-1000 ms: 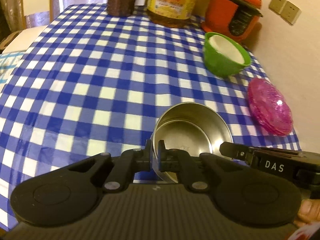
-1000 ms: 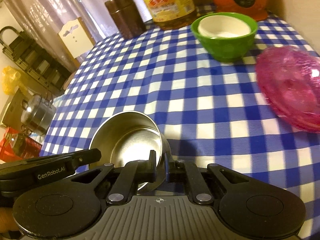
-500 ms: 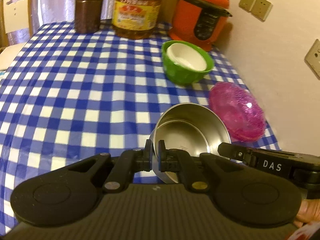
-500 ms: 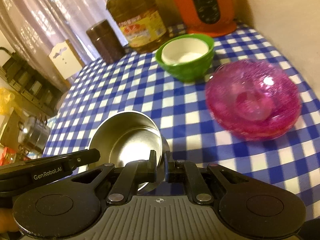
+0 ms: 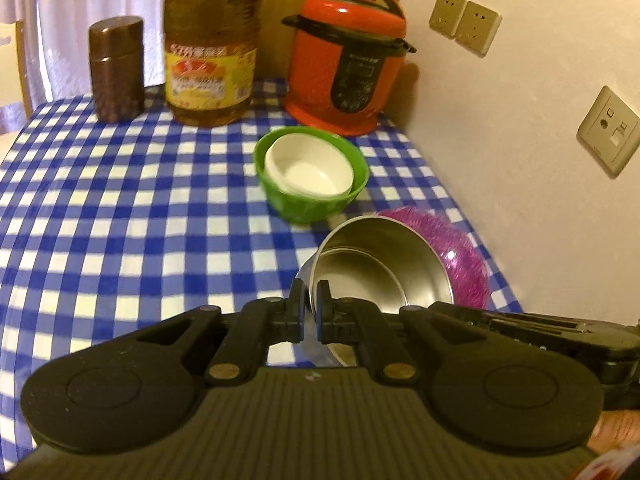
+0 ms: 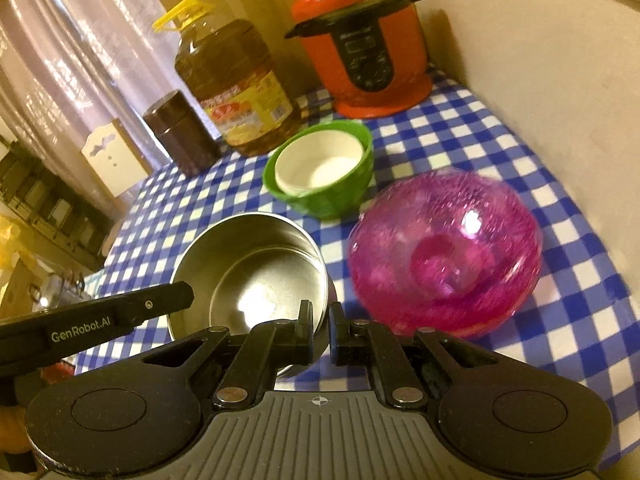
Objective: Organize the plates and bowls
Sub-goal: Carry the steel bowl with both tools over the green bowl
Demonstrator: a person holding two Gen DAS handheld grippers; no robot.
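We hold the steel bowl (image 5: 376, 268) with both grippers, one on each side of its rim. The left gripper (image 5: 309, 304) has its jaws almost fully closed, and the thin wall of the steel bowl stands between them on the bowl's left edge. The right gripper (image 6: 319, 330) is also nearly closed, and it pinches the opposite edge of the same steel bowl (image 6: 256, 276); in the right wrist view we can see the left tool reaching in from the left side. The bowl is tilted, so its shiny inside faces the cameras, and from these views we cannot tell if its bottom touches the checked tablecloth (image 5: 120, 208) or is lifted above it. Just beside the steel bowl, on the side of the wall, lies the pink glass bowl (image 6: 444, 256), and in the left wrist view the steel bowl hides a part of it. Farther on the table stands the green bowl (image 5: 312, 204) with a white bowl (image 5: 308, 168) sitting inside it. At the far edge of the table we see a brown canister (image 5: 116, 68), a big oil bottle (image 5: 212, 56) and an orange pressure cooker (image 5: 348, 60), standing in a row. On the wall at the right there are sockets (image 5: 464, 22).
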